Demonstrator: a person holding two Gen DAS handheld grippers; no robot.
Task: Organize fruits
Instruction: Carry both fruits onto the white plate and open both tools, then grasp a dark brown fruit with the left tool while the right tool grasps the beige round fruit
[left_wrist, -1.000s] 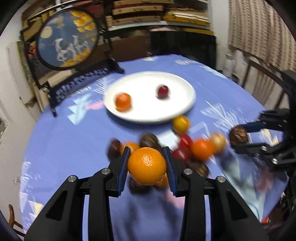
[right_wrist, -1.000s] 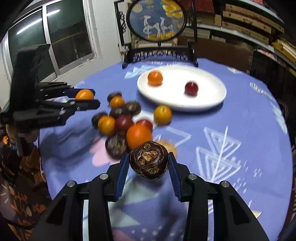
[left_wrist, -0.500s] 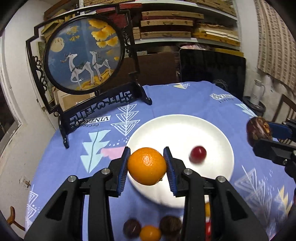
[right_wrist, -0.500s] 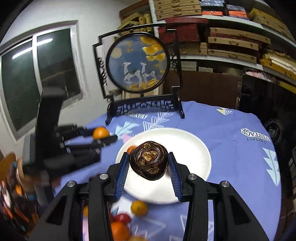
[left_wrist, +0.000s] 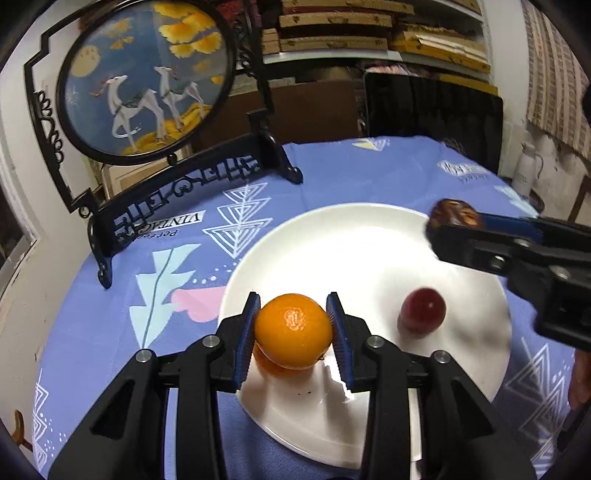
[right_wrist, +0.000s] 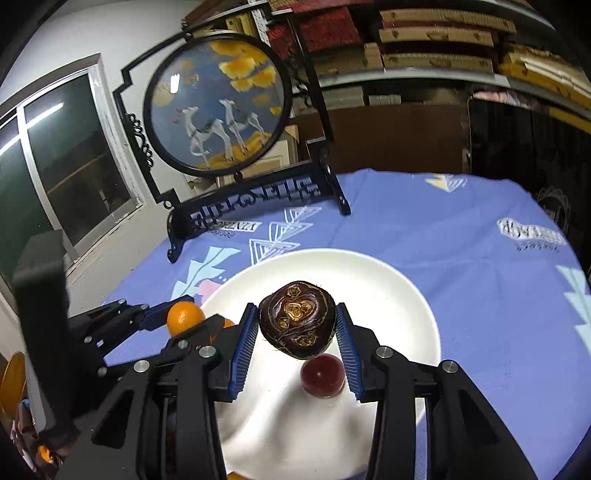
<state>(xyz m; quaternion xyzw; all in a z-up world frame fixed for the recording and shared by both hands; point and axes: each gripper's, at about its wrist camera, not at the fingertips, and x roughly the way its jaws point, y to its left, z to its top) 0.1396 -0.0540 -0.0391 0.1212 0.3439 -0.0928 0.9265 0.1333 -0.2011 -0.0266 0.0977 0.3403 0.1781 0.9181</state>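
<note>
Two grippers hang over the white plate (left_wrist: 369, 236), each loaded. Left gripper (left_wrist: 294, 332) pinches an orange (left_wrist: 293, 330) between its blue pads at the plate's 8 o'clock edge, with a second orange (left_wrist: 269, 363) lying right beneath. Right gripper (right_wrist: 297, 321) clamps a dark brown fruit (right_wrist: 297, 319) above the plate's middle. One red fruit (left_wrist: 423, 310) rests on the plate. At 11 o'clock stands a round deer screen (left_wrist: 147, 77) on the purple tablecloth (left_wrist: 369, 173).

Left gripper (left_wrist: 294, 332) clamped on round orange tangerine (left_wrist: 293, 331) above white round plate (left_wrist: 373, 254), dark red round fruit (left_wrist: 423, 311) on plate, right gripper (left_wrist: 441, 227) gripping dark brown fruit (left_wrist: 452, 216), blue patterned tablecloth (left_wrist: 110, 317)
</note>
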